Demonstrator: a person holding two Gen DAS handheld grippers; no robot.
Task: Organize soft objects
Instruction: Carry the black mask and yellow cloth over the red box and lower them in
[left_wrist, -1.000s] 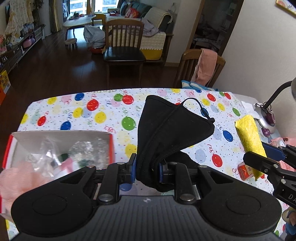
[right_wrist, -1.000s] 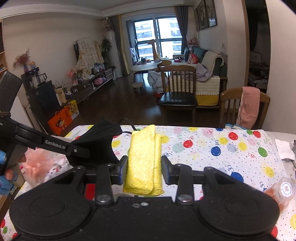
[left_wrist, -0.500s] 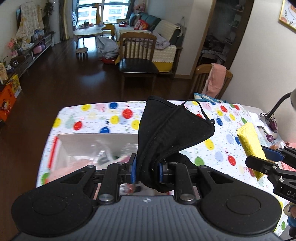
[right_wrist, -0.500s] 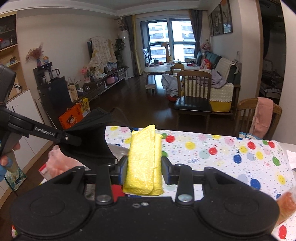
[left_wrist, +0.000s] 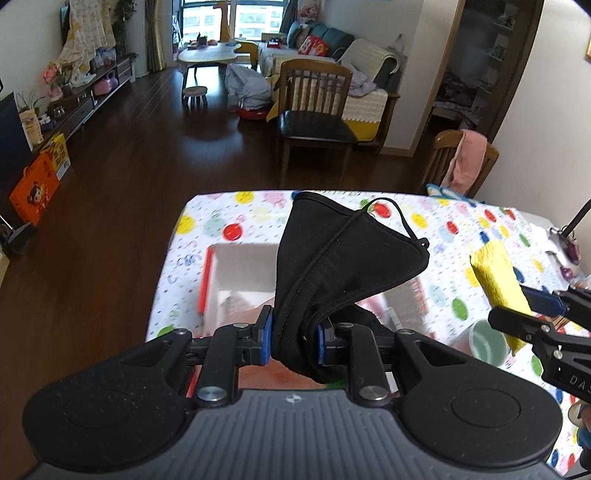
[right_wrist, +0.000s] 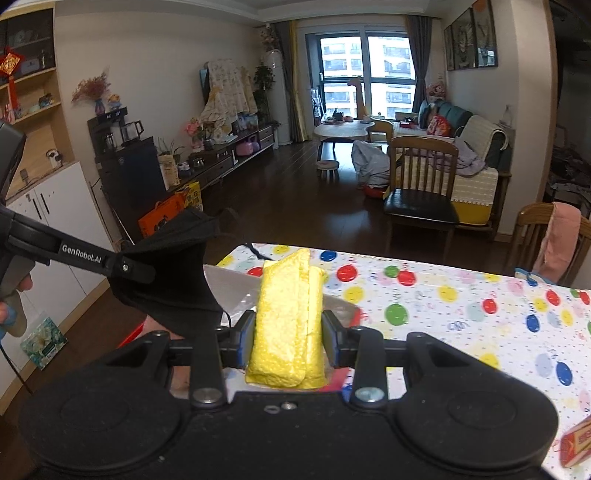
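Observation:
My left gripper (left_wrist: 294, 341) is shut on a black face mask (left_wrist: 343, 258) and holds it above an open white box with a red rim (left_wrist: 236, 266) at the table's left end. The mask also shows in the right wrist view (right_wrist: 173, 273). My right gripper (right_wrist: 288, 341) is shut on a folded yellow cloth (right_wrist: 290, 314), to the right of the box; the cloth also shows in the left wrist view (left_wrist: 496, 284). Something pink lies inside the box, mostly hidden.
The table wears a balloon-print cloth (right_wrist: 443, 306). A pale green cup (left_wrist: 484, 341) stands right of the box. A small red-orange packet (right_wrist: 576, 439) lies at the near right. Wooden chairs (left_wrist: 314, 110) stand beyond the far edge.
Both grippers have moved left toward the table's left end, still holding the mask and the cloth. The box now lies straight under the mask.

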